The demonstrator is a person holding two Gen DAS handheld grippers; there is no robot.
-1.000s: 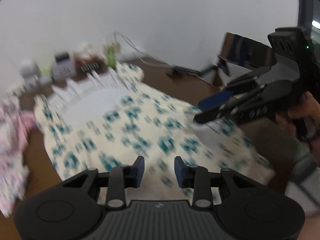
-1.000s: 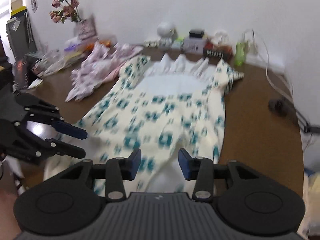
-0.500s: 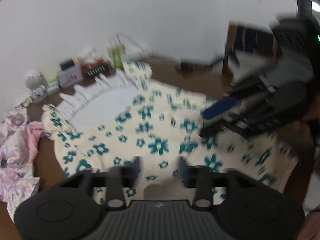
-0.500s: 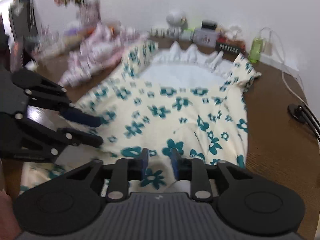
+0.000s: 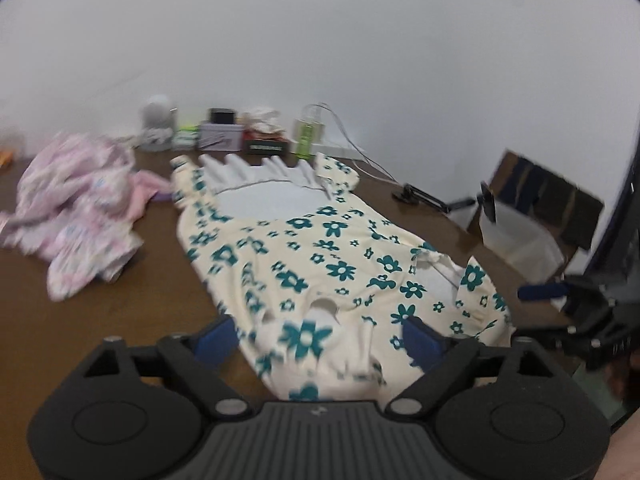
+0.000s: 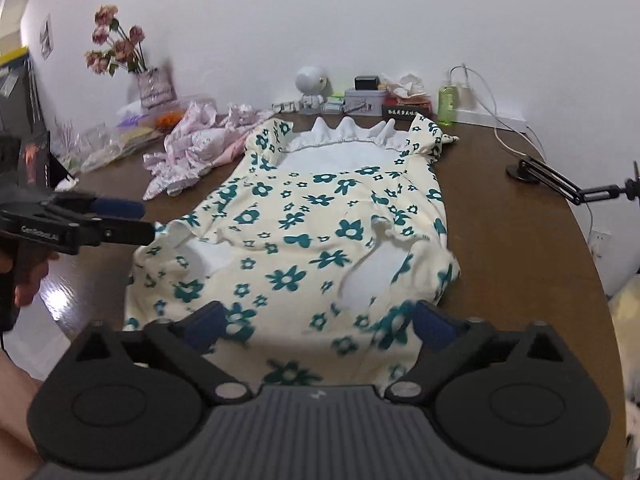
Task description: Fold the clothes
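Note:
A cream garment with teal flowers (image 5: 320, 248) (image 6: 320, 232) lies lengthwise on the brown table (image 6: 520, 260), its white ruffled collar at the far end. The near hem looks folded over, and white lining shows at two spots. My left gripper (image 5: 320, 340) stands wide open just above the near left part of the cloth, holding nothing. Over the near right part my right gripper (image 6: 320, 326) is equally wide open and empty. Each gripper shows in the other's view: the right gripper (image 5: 548, 312) at the garment's right edge, the left gripper (image 6: 136, 220) at its left edge.
A crumpled pink garment (image 5: 80, 216) (image 6: 192, 148) lies left of the floral one. Boxes, a green bottle (image 6: 446, 104) and a vase of dried flowers (image 6: 116, 48) line the back wall. A black clamp arm (image 6: 560, 184) and a cable sit at the right. A chair (image 5: 540, 208) stands beyond the table's edge.
Both grippers' jaws were narrow one second ago and stand wide open now. The cloth's near end now lies loose and rumpled on the table. Both views have pulled back a little.

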